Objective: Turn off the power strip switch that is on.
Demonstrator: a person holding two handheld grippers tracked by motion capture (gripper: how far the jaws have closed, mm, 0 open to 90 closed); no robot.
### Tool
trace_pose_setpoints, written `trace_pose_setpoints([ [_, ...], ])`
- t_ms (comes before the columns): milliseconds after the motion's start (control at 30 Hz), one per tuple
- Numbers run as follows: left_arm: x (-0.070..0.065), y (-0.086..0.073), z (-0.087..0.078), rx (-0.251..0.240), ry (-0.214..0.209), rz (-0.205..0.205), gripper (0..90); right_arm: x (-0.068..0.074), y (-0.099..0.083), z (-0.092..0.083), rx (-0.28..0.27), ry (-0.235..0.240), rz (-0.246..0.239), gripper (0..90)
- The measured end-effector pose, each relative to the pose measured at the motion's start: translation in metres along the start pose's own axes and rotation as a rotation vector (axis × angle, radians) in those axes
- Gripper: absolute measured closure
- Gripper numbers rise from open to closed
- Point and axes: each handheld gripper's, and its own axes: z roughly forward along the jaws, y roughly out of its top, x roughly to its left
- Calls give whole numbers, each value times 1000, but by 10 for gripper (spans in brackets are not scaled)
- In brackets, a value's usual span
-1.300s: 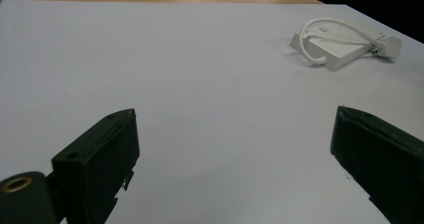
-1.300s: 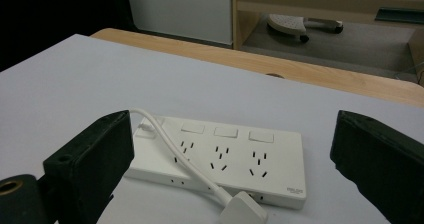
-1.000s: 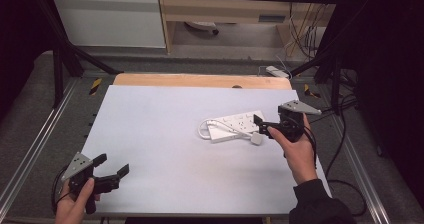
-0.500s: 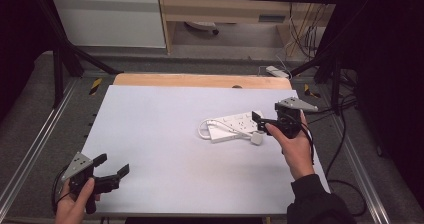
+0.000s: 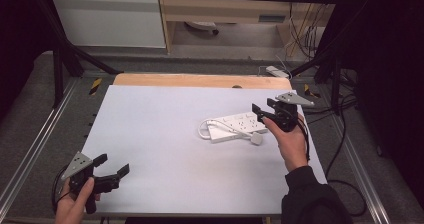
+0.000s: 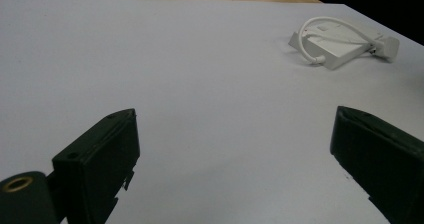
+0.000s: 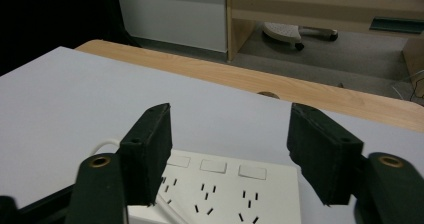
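A white power strip (image 5: 234, 126) lies right of centre on the white table top (image 5: 160, 119), its cable (image 5: 204, 129) looped at the left end and its plug (image 5: 256, 139) beside it. My right gripper (image 5: 261, 114) hovers over the strip's right end. In the right gripper view the jaws (image 7: 232, 154) straddle the socket face (image 7: 220, 189) and have just been closing, with a gap still showing on both sides. My left gripper (image 5: 113, 164) rests wide open at the near left corner, nothing between its jaws (image 6: 235, 149). The strip (image 6: 345, 41) lies far off from it.
A wooden strip (image 5: 200, 80) runs along the table's far edge. Metal frame rails (image 5: 60, 74) flank the table, and loose cables (image 5: 345, 134) hang at the right. A white cabinet (image 5: 110, 19) and a wooden shelf (image 5: 225, 9) stand behind.
My right gripper has edged slightly up and left over the strip's end. The left gripper and the strip have stayed put.
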Motion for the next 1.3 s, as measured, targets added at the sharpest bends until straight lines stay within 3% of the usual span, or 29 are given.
trace_pose_setpoints([
  [433, 0, -1, 1, 8, -5, -2, 58, -2, 5, 11, 1, -42, -44, 628],
  [833, -1, -1, 1, 10, -10, 1, 59, -5, 2, 28, 3, -48, -46, 848],
  [1300, -1, -1, 2, 10, -10, 0, 59, -1, 0, 43, 12, -42, -45, 900],
])
